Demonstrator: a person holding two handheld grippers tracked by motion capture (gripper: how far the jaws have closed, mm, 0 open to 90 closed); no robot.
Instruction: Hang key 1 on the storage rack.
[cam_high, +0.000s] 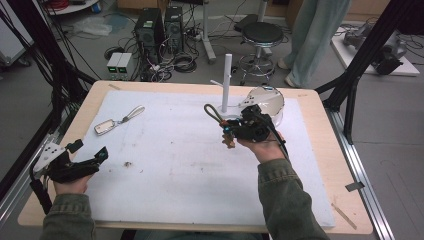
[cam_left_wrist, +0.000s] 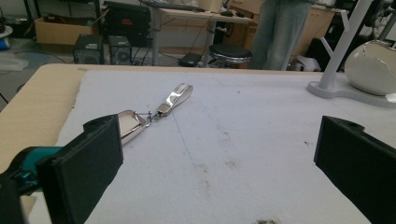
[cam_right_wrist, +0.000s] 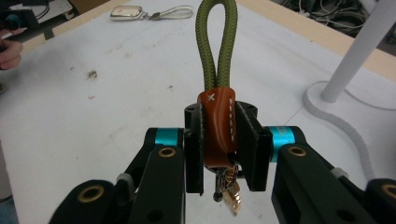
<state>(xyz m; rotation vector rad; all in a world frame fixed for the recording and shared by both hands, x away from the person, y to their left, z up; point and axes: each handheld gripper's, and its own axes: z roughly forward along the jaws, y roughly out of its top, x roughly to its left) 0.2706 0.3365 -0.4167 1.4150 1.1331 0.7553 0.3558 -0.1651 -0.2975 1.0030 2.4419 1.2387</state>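
the right gripper (cam_right_wrist: 219, 154) pinches the green-loop keychain (cam_right_wrist: 217, 70) near the white stand (cam_high: 226, 82), left gripper (cam_left_wrist: 210, 163) spread and idle; next, the loop likely must slip over a peg.

No readable text, labels or numbers anywhere.

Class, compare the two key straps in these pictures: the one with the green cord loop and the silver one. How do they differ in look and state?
The green cord strap has a rope loop in a brown leather wrap; the silver strap is shiny metal with a flat loop. The green cord strap is clamped in the right tongs and held above the table; the silver strap lies flat on the white mat, untouched, ahead of the open left tongs. Both have a hanging loop.
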